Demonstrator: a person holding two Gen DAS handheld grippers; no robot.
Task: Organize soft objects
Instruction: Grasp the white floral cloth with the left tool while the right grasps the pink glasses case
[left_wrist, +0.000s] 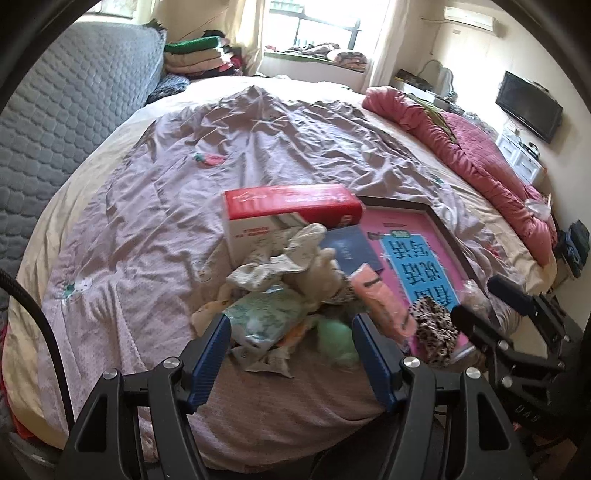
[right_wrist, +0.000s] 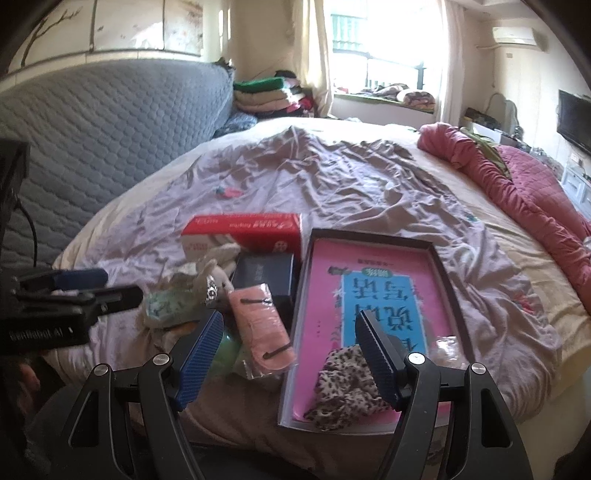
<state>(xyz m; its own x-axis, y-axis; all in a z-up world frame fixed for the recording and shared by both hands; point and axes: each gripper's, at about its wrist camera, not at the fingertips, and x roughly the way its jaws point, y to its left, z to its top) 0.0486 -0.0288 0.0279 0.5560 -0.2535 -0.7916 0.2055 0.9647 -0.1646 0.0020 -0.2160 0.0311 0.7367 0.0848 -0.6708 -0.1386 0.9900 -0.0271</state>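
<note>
A heap of soft things lies on the bed's near edge: a pale patterned cloth (left_wrist: 280, 266), a mint-green printed piece (left_wrist: 262, 317), a light green piece (left_wrist: 338, 338) and a pink folded cloth (left_wrist: 380, 306) (right_wrist: 258, 325). A leopard-print cloth (left_wrist: 436, 328) (right_wrist: 347, 384) rests on the near end of a pink book in a dark shallow tray (right_wrist: 436, 254). My left gripper (left_wrist: 291, 328) hovers open just in front of the heap, nothing between its fingers. My right gripper (right_wrist: 288, 328) stands open above the pink cloth and the book's left edge, holding nothing.
A red and white carton (left_wrist: 291, 203) (right_wrist: 243, 225) and a dark blue box (right_wrist: 266, 275) stand behind the heap. A rumpled lilac sheet (left_wrist: 258, 140) covers the bed, a rolled pink quilt (left_wrist: 476, 147) lies along its right side, and a grey padded headboard (left_wrist: 74, 110) rises at left.
</note>
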